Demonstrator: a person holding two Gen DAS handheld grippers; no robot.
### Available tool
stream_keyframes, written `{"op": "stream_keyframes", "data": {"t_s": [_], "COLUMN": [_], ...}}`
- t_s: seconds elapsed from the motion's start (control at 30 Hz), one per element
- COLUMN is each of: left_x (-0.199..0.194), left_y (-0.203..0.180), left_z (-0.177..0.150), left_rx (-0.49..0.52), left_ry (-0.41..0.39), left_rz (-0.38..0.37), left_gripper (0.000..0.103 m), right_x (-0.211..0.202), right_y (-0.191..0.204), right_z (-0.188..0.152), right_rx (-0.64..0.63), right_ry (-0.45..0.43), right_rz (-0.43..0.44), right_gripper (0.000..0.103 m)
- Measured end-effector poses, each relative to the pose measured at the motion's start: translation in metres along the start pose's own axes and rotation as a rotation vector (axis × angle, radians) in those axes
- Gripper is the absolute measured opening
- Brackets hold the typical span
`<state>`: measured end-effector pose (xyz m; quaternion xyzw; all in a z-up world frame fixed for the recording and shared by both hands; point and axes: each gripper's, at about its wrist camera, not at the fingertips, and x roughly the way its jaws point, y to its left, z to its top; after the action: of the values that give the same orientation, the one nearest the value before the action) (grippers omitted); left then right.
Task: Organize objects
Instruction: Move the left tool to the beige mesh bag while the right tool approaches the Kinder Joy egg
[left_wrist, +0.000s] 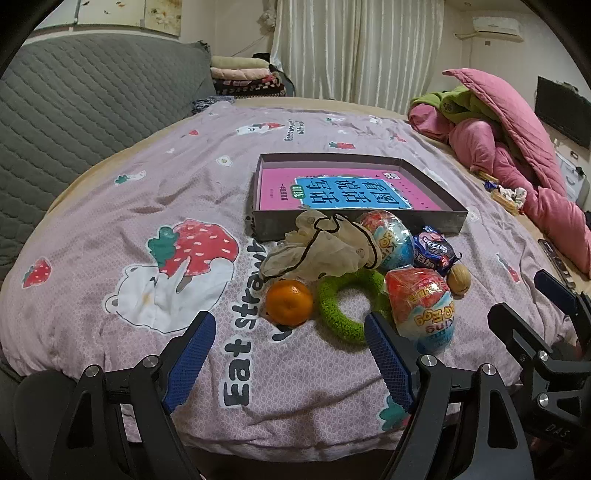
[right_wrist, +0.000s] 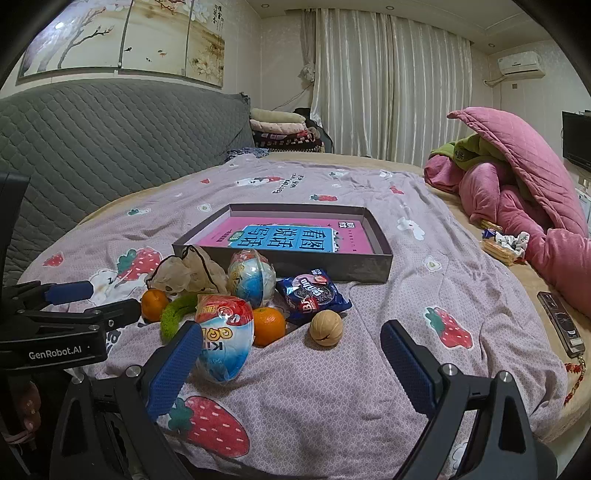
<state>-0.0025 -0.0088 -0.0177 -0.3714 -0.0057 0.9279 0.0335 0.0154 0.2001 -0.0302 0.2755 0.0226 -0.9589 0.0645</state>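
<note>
A shallow dark box (left_wrist: 354, 221) (right_wrist: 332, 266) lies on the bed with a pink book (right_wrist: 284, 236) inside. In front of it sit a beige drawstring pouch (left_wrist: 321, 247), a green ring (left_wrist: 347, 306), two egg-shaped toy packs (right_wrist: 225, 332) (right_wrist: 251, 277), an Oreo pack (right_wrist: 314, 293), a walnut (right_wrist: 325, 327) and two mandarins (right_wrist: 153, 303) (right_wrist: 269, 325). My left gripper (left_wrist: 290, 325) is open just short of the left mandarin (left_wrist: 289, 302) and touches nothing. My right gripper (right_wrist: 291, 332) is open and empty near the front egg pack and the walnut.
A pink quilt pile (right_wrist: 517, 192) fills the right side, with snack packs (right_wrist: 502, 243) beside it. A dark remote-like thing (right_wrist: 561, 321) lies near the bed's right edge. The grey padded headboard (right_wrist: 110, 140) runs along the left. Each gripper shows in the other's view.
</note>
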Motion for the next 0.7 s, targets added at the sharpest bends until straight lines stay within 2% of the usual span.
{"op": "stream_keyframes", "data": {"t_s": [0.7], "left_x": [0.0071], "left_y": [0.0061], "left_z": [-0.0004], "left_rx": [-0.004], "left_ry": [0.013], "left_rz": [0.005], "left_gripper": [0.084], "right_x": [0.0034], "right_y": [0.0008], "right_z": [-0.0025], "right_rx": [0.010], "right_ry": [0.013], "right_rz": [0.005], "right_gripper": [0.097]}}
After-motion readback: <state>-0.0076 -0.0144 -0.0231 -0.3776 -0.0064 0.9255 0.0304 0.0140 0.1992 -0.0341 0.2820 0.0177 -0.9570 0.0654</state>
